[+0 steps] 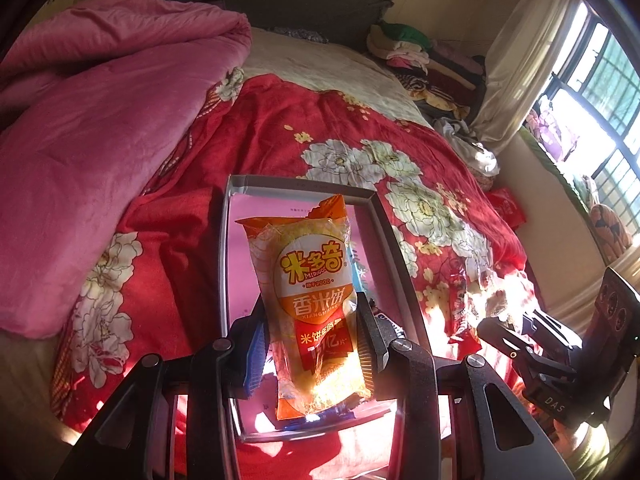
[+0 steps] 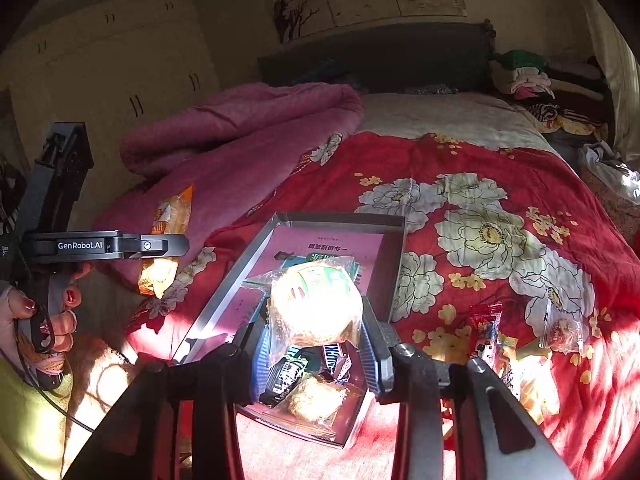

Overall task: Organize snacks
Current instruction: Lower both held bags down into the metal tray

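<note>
The left gripper [image 1: 316,344] was clamped on an orange rice-cracker packet [image 1: 310,284], which rose toward twelve o'clock over the grey box [image 1: 382,216]. The right gripper [image 2: 316,344] pinched a clear-wrapped round cake [image 2: 316,304] above that box's snacks, at its twelve o'clock.

So the shallow grey cardboard box with the pink liner [image 2: 390,264] sits on the red floral bedspread [image 2: 500,168], roughly mid-bed. A rumpled pink plush blanket [image 2: 240,136] is heaped to its left, and a pile of folded clothes [image 2: 532,80] sits far back right by the headboard. In the box's near end lie a dark chocolate bar wrapper [image 2: 286,376] and a clear-wrapped crumbly biscuit [image 2: 314,400], side by side. A clear-wrapped round cake [image 2: 316,304] hangs above the box in the right gripper [image 2: 316,344]. Left of the box, the orange rice-cracker packet [image 2: 168,248] is up in the left gripper [image 2: 160,246]. Some small loose sweets packets [image 2: 520,340] lie on the bedspread right of the box.
</note>
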Demonstrator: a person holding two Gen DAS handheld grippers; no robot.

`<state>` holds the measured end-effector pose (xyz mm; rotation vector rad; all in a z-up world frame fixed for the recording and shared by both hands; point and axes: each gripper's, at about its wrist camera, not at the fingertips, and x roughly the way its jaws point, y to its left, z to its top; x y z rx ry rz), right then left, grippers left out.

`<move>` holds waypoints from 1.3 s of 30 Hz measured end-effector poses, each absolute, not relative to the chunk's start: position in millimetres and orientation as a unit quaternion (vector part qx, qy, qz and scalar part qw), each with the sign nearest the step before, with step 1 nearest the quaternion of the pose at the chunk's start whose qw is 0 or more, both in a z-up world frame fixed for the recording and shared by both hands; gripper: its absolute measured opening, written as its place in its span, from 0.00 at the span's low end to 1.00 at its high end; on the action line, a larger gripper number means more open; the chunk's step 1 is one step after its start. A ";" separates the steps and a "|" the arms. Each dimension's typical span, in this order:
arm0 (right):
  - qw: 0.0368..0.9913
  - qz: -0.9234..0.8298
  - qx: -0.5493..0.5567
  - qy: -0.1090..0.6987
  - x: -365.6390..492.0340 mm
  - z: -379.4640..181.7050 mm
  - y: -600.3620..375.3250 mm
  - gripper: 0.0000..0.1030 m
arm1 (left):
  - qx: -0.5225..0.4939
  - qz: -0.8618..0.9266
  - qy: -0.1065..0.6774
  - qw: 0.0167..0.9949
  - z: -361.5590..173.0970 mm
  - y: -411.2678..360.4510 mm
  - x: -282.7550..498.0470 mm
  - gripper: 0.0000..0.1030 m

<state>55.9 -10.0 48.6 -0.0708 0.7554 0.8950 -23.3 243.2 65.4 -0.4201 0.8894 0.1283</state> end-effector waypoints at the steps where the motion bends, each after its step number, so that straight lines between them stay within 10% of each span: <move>1: 0.831 0.424 -0.036 0.358 55.3 46.5 -7.5 0.37 | -0.202 0.063 0.430 0.878 63.2 244.1 -23.6 0.39; 39: 0.793 0.445 -0.071 0.411 36.9 -4.2 20.8 0.38 | -0.173 0.065 0.572 0.799 -26.4 229.0 9.6 0.39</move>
